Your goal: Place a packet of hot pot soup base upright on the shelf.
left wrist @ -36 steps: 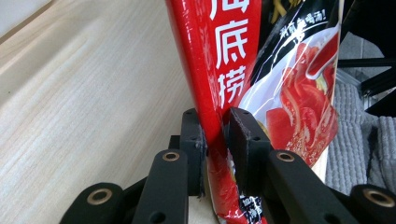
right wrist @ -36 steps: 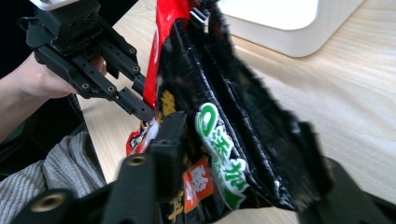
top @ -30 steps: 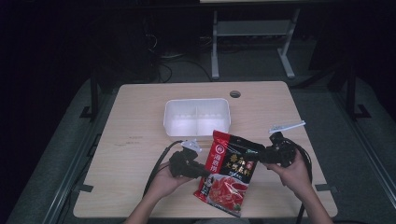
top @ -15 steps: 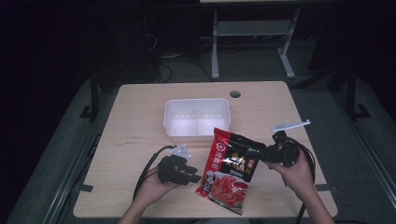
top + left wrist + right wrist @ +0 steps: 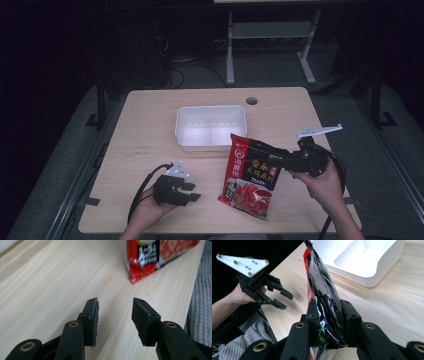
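A red and black food packet hangs tilted over the table's front right part, its lower end near the wood. My right gripper is shut on the packet's right edge; in the right gripper view the packet is squeezed between my right gripper pads. My left gripper sits to the packet's left, apart from it. Its jaws have just been opening. In the left gripper view my left gripper stands open over bare wood with nothing between the pads, and the packet's corner lies ahead.
A white two-compartment container stands on the table behind the packet, seen close as the container in the right gripper view. A cable hole sits near the far edge. The table's front edge runs just below both hands.
My left gripper has let go of the packet's left edge, opened, and drawn back to the left. My right gripper has lifted the packet a little.
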Tool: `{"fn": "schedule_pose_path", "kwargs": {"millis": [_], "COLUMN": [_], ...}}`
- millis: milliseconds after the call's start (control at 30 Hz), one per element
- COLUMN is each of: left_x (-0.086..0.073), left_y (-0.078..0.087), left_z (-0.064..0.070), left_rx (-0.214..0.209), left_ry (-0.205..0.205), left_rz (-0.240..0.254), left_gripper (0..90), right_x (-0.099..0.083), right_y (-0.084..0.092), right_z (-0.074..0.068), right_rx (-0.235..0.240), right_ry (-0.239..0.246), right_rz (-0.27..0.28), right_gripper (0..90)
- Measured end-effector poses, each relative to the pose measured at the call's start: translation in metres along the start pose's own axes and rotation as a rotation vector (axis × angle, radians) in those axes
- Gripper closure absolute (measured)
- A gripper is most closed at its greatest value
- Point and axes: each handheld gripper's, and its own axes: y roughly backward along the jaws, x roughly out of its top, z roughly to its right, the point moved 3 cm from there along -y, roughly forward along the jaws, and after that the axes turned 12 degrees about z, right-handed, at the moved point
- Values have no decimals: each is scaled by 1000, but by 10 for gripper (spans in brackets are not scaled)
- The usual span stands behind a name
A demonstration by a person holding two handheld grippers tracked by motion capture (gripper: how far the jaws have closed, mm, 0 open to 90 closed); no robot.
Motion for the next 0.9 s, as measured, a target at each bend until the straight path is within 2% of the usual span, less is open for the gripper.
{"fn": "schedule_pose_path", "kwargs": {"millis": [367,467,733,900], "left_x": [-13,-15,-18,-20], "left_y": [9,11,13,17], "left_z": [-6,-8,-11,-16], "left_rx": [47,65,77,83], "left_ry": [1,-1,2,23], "left_rz": [-13,-10,-10,1], "left_gripper": [463,437,397,384], "right_x": [18,28,47,66], "right_y": [1,2,1,-3], "right_z": [-4,-6,-11,-16], "right_rx": [-28,-42,-56,-56], "right_ry": [27,40,65,84], "right_rz": [3,4,2,12], "right_gripper": [703,701,700,700]}}
